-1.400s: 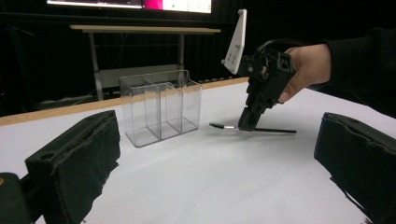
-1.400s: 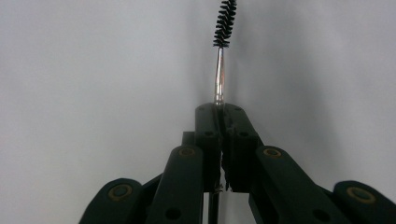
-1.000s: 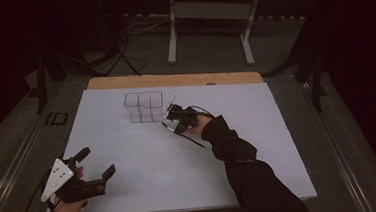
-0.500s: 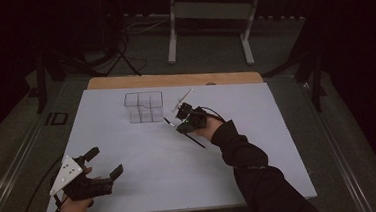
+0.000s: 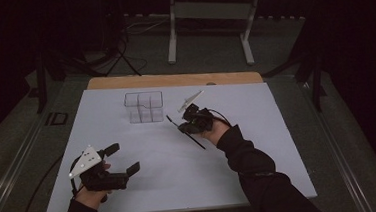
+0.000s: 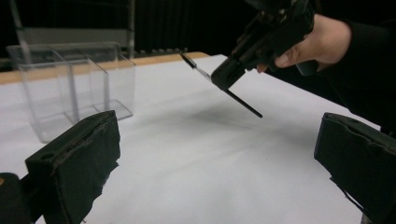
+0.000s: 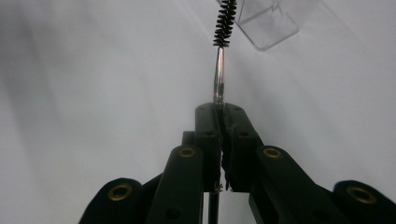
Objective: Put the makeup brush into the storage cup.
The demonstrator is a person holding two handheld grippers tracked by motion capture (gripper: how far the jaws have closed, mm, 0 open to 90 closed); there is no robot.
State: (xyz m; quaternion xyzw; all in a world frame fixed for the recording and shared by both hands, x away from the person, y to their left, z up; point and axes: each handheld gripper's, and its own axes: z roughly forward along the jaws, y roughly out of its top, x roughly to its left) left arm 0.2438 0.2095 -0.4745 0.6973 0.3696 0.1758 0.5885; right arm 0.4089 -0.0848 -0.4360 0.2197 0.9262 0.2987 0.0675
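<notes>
- The left gripper (image 5: 122,159) is black, with a pale grey three-cornered plate (image 5: 85,160) on its top, toward 10 o'clock from the jaws.
- Its two jaws are thick black blocks with a rough, foam-like surface, seen in the left gripper view.
- The right gripper (image 5: 183,124) is also black and carries the same kind of grey plate (image 5: 190,100), at 12 o'clock above its body.
- A thin dark cable (image 5: 220,113) makes a loop at 3 o'clock of it.
- In the right gripper view, its black link arms have round brass-coloured rivets (image 7: 187,152).
- The person wears long black sleeves (image 5: 252,161) that reach the wrists.
</notes>
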